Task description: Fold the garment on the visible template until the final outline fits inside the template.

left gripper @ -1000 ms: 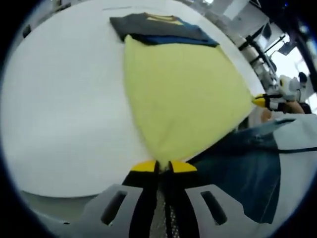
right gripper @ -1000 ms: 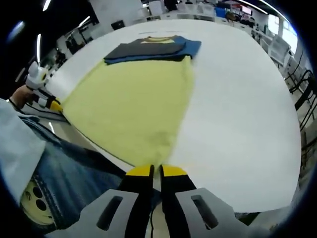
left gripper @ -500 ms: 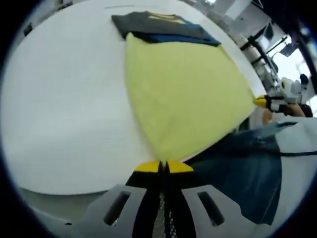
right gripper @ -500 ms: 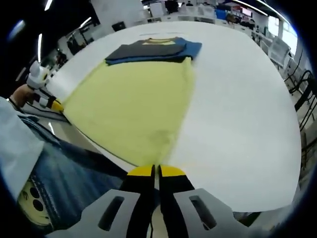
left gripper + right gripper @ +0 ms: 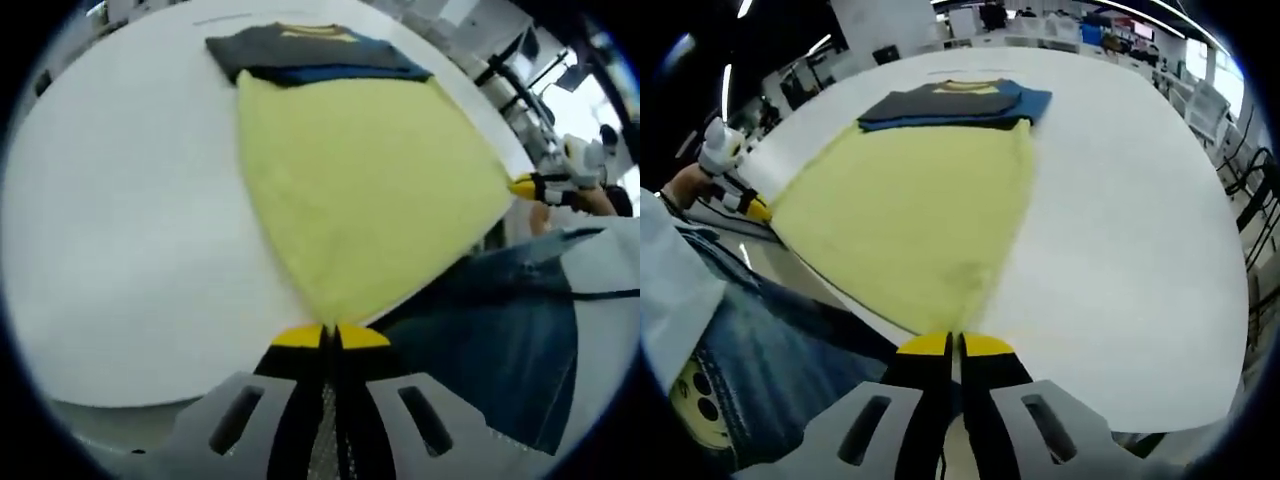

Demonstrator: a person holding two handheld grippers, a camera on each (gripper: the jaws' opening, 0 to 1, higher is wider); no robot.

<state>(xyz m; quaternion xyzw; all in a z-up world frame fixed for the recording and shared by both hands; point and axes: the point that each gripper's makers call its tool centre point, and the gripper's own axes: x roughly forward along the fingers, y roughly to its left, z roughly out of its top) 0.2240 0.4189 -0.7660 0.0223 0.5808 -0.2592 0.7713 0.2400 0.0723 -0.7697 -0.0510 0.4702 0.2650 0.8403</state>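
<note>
The left gripper point(image 5: 331, 337) was clamped on one near corner of the yellow garment point(image 5: 365, 185), the right gripper point(image 5: 956, 344) on the other. The garment stretched across the white table point(image 5: 1120, 240) to a folded dark stack point(image 5: 952, 103).

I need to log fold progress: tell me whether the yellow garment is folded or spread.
Spread. The yellow garment lies stretched flat over the white table, each near corner pinched by a gripper, left gripper and right gripper.

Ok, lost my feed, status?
Left hand-held gripper and right hand-held gripper shut on yellow cloth garment corners. Folded dark clothes lie beyond. Nothing blocking.
</note>
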